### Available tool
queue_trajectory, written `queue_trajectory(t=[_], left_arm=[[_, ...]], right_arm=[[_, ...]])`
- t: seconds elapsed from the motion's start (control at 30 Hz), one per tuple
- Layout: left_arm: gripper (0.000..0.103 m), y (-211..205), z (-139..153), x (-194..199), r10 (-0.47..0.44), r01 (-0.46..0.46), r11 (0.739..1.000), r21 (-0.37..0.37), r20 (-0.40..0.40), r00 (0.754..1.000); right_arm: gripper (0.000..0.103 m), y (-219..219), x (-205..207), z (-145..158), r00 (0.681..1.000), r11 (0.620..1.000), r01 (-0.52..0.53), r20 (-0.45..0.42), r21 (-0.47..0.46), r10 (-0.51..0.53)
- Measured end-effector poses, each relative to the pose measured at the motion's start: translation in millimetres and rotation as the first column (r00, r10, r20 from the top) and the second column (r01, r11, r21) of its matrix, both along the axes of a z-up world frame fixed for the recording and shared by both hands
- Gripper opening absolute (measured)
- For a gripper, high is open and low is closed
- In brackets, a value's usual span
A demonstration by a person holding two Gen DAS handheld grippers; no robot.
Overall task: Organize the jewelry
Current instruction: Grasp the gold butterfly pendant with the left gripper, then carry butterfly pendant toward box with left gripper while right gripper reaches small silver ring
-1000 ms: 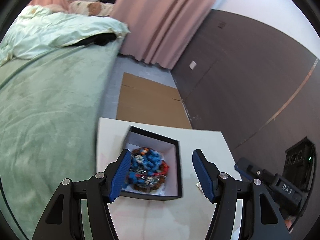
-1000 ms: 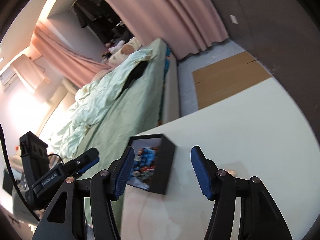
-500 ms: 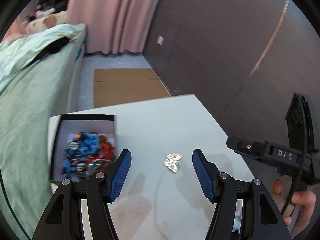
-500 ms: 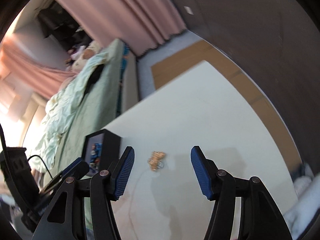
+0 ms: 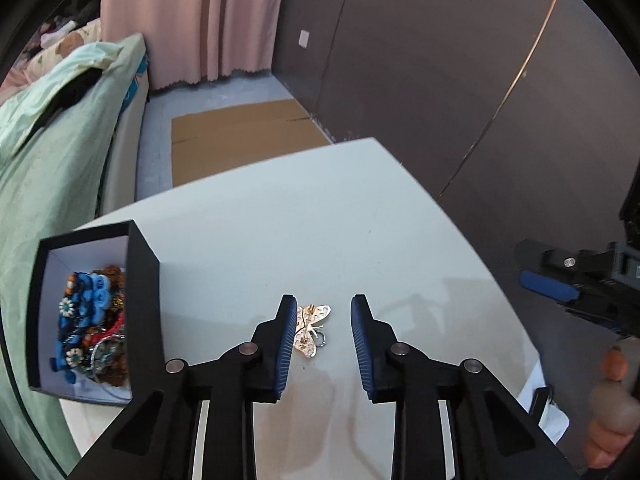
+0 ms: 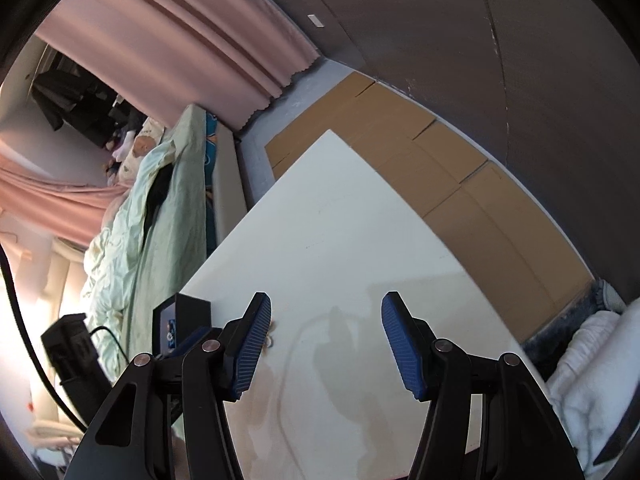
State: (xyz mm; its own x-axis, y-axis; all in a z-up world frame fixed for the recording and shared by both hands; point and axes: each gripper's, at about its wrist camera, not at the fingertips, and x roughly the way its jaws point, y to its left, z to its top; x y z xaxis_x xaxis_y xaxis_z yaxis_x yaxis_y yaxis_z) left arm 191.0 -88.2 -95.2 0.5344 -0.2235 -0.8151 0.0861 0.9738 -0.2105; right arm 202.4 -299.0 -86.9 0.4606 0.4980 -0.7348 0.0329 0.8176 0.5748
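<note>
One loose piece left on the white tabletop (image 5: 280, 240): a small gold butterfly-shaped brooch w/ pale stones (image 5: 311, 330), lying flat, close beside the open black cardboard box w/ white lining (image 5: 142, 280). Box already holds a heap of blue, orange and beaded jewelry (image 5: 90, 320).

L gripper (image 5: 320, 338) tilted down over the brooch. Jaws have just been closing, now abt a third open. Brooch sits between them but off-centre: tucked against the left blue pad (image 5: 286, 344), clear gap to the right pad. Can't tell if the left pad actually touches it or only overlaps it in view. Not gripped yet, as I read it.

R gripper (image 6: 324, 344) hovers over bare table, jaws roughly half open, nothing between them. Brooch is mostly hidden behind its left finger in that view.

Step in hand, my read: pinch the brooch w/ L, carry to box.

How to do it well:
- shift L slightly toward the box side so the piece centres before closing further
- get pad tips right down to the tabletop; piece is thin and flat, will skid or flip if caught high
- close slowly; wings and pin look delicate
- keep R clear of the path to the box
</note>
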Motion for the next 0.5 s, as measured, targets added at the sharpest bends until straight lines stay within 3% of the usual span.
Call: queue_trajectory(t=[0.1, 0.33, 0.4, 0.5], left_arm=[[0.02, 1.3, -10.6, 5.4, 0.015, -0.015, 1.0, 0.015, -0.026, 1.0], [0.018, -4.1, -32.2, 16.0, 0.014, -0.011, 0.999, 0.043, -0.073, 0.997], [0.009, -5.1, -37.2, 18.4, 0.014, -0.009, 0.999, 0.051, -0.084, 0.996], [0.007, -4.8, -41.0, 18.4, 0.015, -0.01, 0.999, 0.051, -0.081, 0.997]], right_arm=[[0.059, -2.4, 2.4, -0.7, 1.0, 1.0, -0.002, -0.003, 0.002, 0.002], [0.059, 1.3, 7.2, -0.6, 1.0, 1.0, -0.025, -0.006, -0.002, 0.025], [0.059, 2.1, 8.5, -1.2, 1.0, 1.0, -0.028, -0.008, -0.002, 0.028], [0.059, 3.2, 9.7, -1.1, 1.0, 1.0, -0.03, -0.009, -0.004, 0.03]])
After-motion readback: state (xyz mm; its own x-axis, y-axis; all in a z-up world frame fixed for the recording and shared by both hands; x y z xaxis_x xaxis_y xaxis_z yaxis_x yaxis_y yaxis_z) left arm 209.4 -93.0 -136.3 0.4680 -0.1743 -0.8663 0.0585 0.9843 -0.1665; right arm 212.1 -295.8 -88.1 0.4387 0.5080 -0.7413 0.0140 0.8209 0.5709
